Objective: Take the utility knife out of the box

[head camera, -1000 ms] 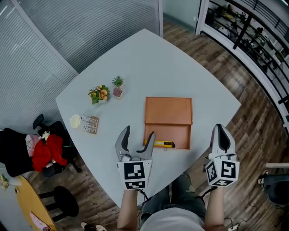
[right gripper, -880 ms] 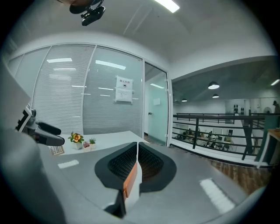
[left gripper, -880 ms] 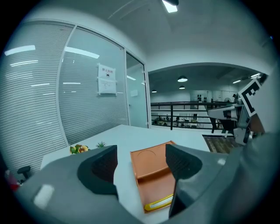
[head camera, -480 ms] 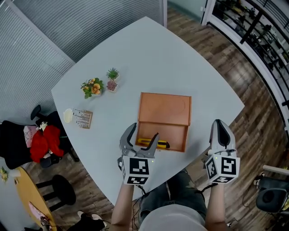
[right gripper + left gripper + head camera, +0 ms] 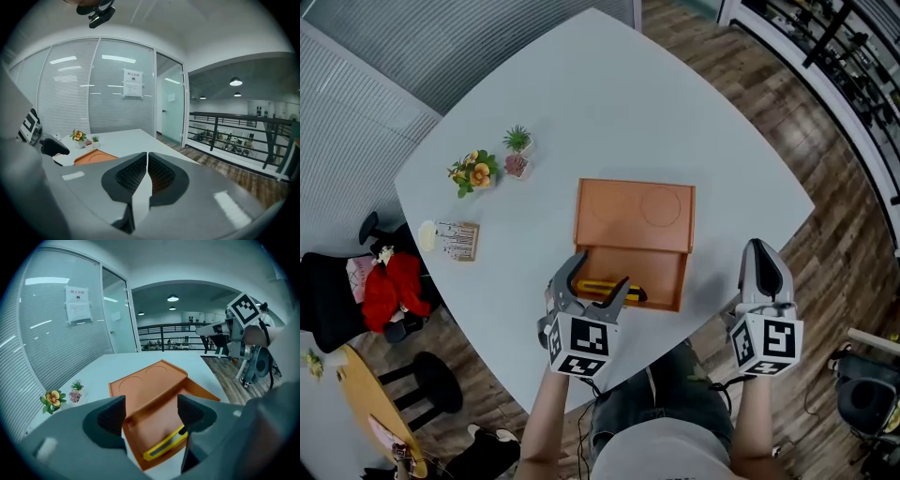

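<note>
1. On the pale bench (image 5: 609, 103) we see an orange box (image 5: 633, 211); its flat lid covers the far part, and the part nearest us is open.
2. Inside that open part lies the utility knife (image 5: 598, 285), yellow with a dark end. It lies lengthwise along the box's near wall, and its dark end points to the box's right side.
3. We hold the left gripper (image 5: 600, 272) over the box's near left corner, jaws spread wide and clasping nothing.
4. Seen from the left gripper view, the left gripper (image 5: 152, 416) frames the box (image 5: 145, 390) between its two jaws. The utility knife (image 5: 164, 446) shows low in the gap, nearer the right-hand jaw; we cannot tell whether that jaw touches it.
5. We hold the right gripper (image 5: 760, 253) well to the right of the box, past the bench edge and above the wooden floor (image 5: 825, 187).
6. From the right gripper view, the right gripper (image 5: 146, 173) has its ribbed jaws drawn together, with only a thin slit left and nothing in it.
7. Left of the box, well apart from it, stand a small flower arrangement (image 5: 473, 172) and a tiny potted plant (image 5: 517, 141).
8. Nearer us on that same side lies a small card with a pale round piece (image 5: 455, 239).
9. Farther left of the box, off the bench, a dark chair (image 5: 389, 291) carries something red.
</note>
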`<state>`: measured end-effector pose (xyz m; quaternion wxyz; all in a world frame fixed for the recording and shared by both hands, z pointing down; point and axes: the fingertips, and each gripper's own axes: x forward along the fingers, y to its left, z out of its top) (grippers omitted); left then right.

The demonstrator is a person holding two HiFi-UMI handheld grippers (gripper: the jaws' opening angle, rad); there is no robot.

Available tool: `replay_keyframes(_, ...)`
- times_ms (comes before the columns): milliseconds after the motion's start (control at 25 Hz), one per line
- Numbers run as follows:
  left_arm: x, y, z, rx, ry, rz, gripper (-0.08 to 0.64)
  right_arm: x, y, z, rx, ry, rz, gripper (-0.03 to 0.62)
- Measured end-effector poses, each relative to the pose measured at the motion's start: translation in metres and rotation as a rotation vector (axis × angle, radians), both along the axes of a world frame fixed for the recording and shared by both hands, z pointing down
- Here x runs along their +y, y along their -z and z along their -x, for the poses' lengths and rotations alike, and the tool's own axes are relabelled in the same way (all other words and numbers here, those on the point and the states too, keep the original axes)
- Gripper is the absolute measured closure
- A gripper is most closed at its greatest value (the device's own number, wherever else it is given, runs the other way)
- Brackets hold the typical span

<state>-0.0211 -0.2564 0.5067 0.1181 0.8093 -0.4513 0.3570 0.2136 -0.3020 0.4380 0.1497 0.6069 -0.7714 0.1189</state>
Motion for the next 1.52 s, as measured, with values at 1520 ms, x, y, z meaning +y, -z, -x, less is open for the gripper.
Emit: replay_keyframes(1520,0.031,-0.095,-0.043,-0.358,-0.623,0.298,0.231,0.019,-0.063,-0.019,0.021,-0.035,0.149,0.554)
